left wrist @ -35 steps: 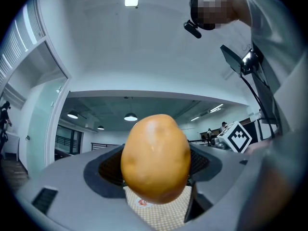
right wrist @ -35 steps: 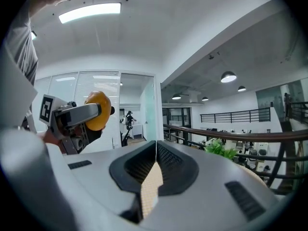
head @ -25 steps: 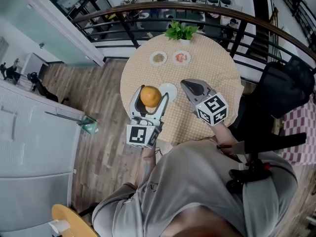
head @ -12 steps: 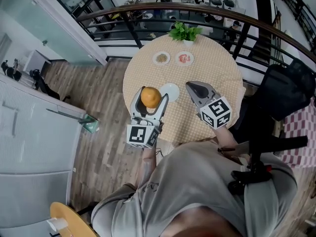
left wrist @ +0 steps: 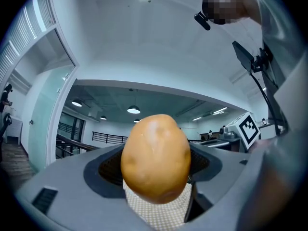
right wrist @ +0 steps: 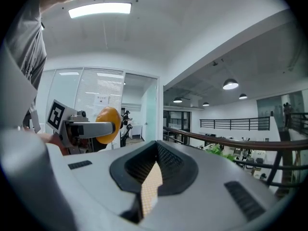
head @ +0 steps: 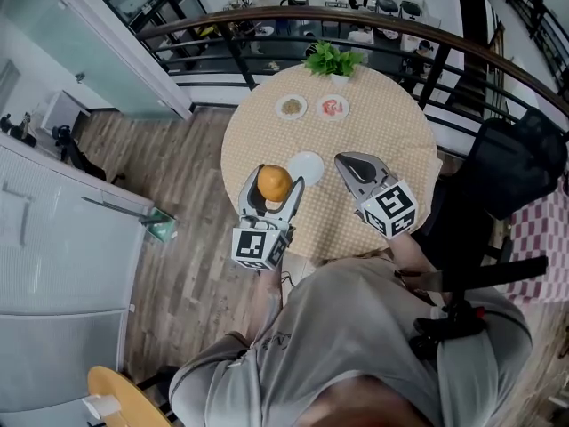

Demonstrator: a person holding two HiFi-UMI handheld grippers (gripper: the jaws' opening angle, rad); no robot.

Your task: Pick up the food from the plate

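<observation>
The food (head: 275, 183) – a smooth, rounded, orange-brown piece – is clamped between the fingers (left wrist: 109, 166) of the left gripper (head: 276, 181) and is held up clear of the counter (head: 391, 123), just to the left of the small white plate (head: 306, 167) and apart from it. Compared with a second ago, the grasp is seen unchanged; the food and the left gripper are found only slightly nearer the person, and the plate lies where it did. The right gripper (head: 343, 159) is held just right of the plate, its fingers drawn together with nothing between them, only a sliver of checked cloth being seen through the gap – much as before. The counter is round and covered in a beige checked cloth; two small dishes (head: 291, 107) (head: 332, 107) are set side by side near its far edge, with a green plant (head: 332, 59) behind them. A dark curved railing (head: 222, 25) is seen beyond the counter, a wood-plank floor (head: 178, 203) lies to its left, and a black chair (head: 516, 163) is placed at the right.
</observation>
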